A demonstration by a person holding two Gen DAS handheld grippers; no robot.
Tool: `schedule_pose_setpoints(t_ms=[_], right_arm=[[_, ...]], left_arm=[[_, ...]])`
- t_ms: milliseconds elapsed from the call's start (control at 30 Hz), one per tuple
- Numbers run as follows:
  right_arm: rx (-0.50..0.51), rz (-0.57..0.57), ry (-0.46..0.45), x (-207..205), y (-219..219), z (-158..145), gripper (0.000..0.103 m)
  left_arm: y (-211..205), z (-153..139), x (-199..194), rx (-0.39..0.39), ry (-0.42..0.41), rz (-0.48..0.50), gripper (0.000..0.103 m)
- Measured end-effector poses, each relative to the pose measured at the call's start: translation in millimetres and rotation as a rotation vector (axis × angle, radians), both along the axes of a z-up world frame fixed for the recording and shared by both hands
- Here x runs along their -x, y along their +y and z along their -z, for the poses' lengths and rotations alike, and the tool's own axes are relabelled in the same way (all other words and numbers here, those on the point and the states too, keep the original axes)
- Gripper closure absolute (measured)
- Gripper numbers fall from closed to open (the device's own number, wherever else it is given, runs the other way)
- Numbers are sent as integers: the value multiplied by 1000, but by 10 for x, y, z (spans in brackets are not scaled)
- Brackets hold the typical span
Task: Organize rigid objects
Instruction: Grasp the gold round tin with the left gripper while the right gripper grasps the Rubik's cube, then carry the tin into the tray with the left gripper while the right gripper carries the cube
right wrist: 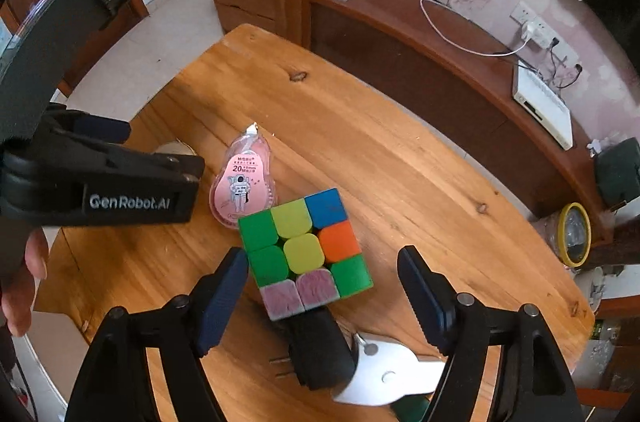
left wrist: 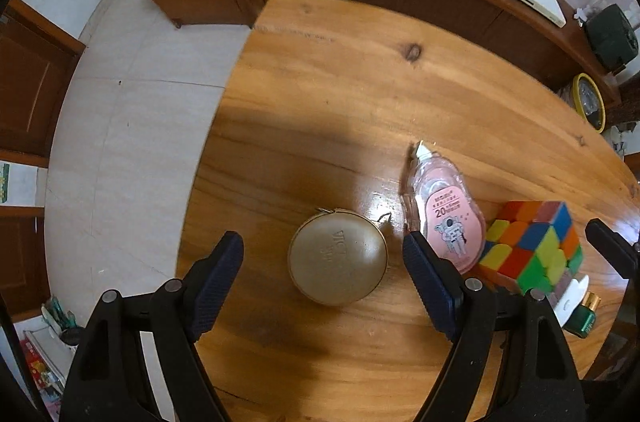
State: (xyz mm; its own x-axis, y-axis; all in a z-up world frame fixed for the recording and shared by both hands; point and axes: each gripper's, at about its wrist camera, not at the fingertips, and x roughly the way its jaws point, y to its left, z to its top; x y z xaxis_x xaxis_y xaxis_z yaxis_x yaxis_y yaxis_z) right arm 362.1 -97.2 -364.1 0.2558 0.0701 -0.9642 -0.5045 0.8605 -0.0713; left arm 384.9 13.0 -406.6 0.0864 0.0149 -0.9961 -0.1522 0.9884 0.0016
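a: we find the left gripper [left wrist: 322, 262] spread wide over the round case [left wrist: 338, 256], near the tabletop's [left wrist: 360, 82] left edge, holding nothing.

b: we find the right gripper [right wrist: 322, 286] equally released, straddling the cube [right wrist: 306, 248].

a: we advise centring and lowering squarely before closing, since the case is round.

b: noted. the correction tape [left wrist: 444, 214] lies flat between them, long axis running to the far edge, tip pointing away.

Round case [right wrist: 174, 147] mostly hidden behind left gripper's body, green bottle [left wrist: 585, 314] half covered by white card [left wrist: 573, 298], black plug [right wrist: 318, 350] partly under cube [right wrist: 306, 250].
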Motion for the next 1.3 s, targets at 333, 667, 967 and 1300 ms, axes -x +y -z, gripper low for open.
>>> schedule_pose_setpoints(t_ms=[333,667,967,1300], right_arm=[[11,-26,14,29,39,193,36],[2,16,18,158,18,136,40],[-48,74,-38,435,-46,-321,40],[-121,180,-141,1067,-198,-1196,40]], left_arm=[[19,153,-4,-10,-8,-30,18],[95,71,135,-15,-37,-51,45],[164,-392,419,20,-92,7,45],[95,-1403,1162,131,-196,203,45]])
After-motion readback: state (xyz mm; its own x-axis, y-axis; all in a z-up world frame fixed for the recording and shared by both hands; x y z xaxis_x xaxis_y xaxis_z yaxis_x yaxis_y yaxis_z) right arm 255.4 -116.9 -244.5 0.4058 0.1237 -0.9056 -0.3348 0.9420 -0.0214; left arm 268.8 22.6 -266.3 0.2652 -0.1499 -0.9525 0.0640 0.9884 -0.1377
